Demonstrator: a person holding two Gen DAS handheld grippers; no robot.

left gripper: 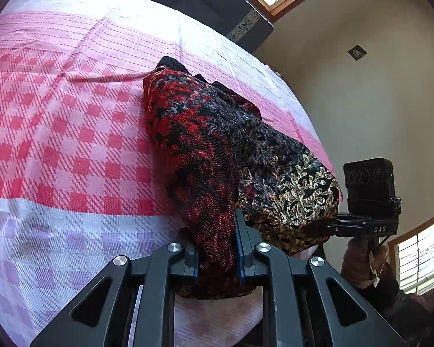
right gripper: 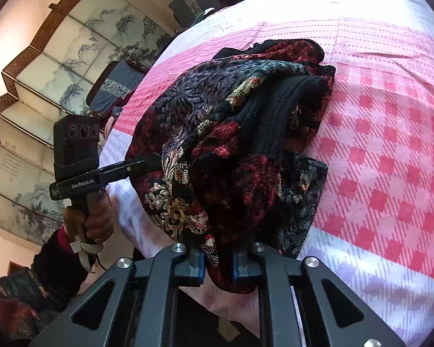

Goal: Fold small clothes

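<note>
Both our grippers, left gripper (left gripper: 217, 260) and right gripper (right gripper: 217, 263), are closed tightly on the patterned garment (left gripper: 217, 144); it lies bunched on the checked bedspread (left gripper: 58, 115), long axis running away from us.

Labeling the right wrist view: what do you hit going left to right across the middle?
Painted folding screen → left gripper with its camera block, held in a hand → bunched dark patterned garment → pink checked cloth covering the surface.
</note>
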